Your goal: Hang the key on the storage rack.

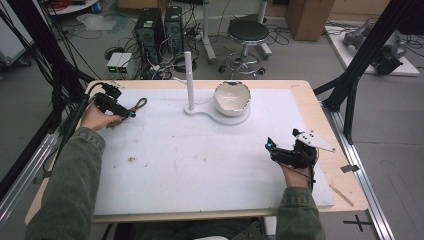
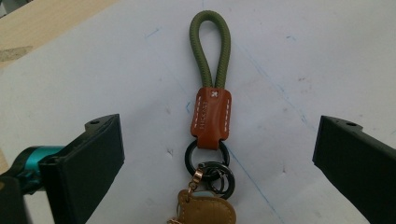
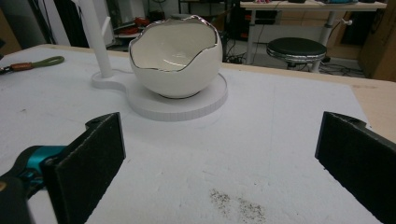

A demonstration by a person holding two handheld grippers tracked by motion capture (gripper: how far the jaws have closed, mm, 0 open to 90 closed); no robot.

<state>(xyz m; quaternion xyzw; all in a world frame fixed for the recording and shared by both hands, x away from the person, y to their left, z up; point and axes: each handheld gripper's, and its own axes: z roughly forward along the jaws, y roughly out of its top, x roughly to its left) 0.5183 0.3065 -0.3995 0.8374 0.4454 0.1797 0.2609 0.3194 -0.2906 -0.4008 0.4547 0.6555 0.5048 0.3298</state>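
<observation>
Progress, as judged: the keychain [image 2: 211,122] is not yet gripped; it lies flat on the desk [image 1: 200,160] at the far left, between the wide-open jaws of the left gripper [image 1: 120,109]. Grasping and any carrying or hanging are taken as still to be done.

Nearest in the left gripper view, a tan leather tag [image 2: 205,211] is clipped to small dark split rings [image 2: 215,173]; a black ring follows, then a stitched brown leather sleeve, then a loop of olive round cord pointing away.

The right gripper [image 1: 284,150] is held near the right edge, jaws spread and empty. The jaw pads are matte black.

The desk top is a white foam-like sheet, scuffed, with a speckled dirt patch [image 3: 238,203].

Farther off, a glossy white eggshell-shaped bowl [image 3: 176,56] with a jagged dark-lined rim is seated on a round white stand [image 3: 187,108]; a slim white post [image 1: 189,80] with a side peg rises beside it.
</observation>
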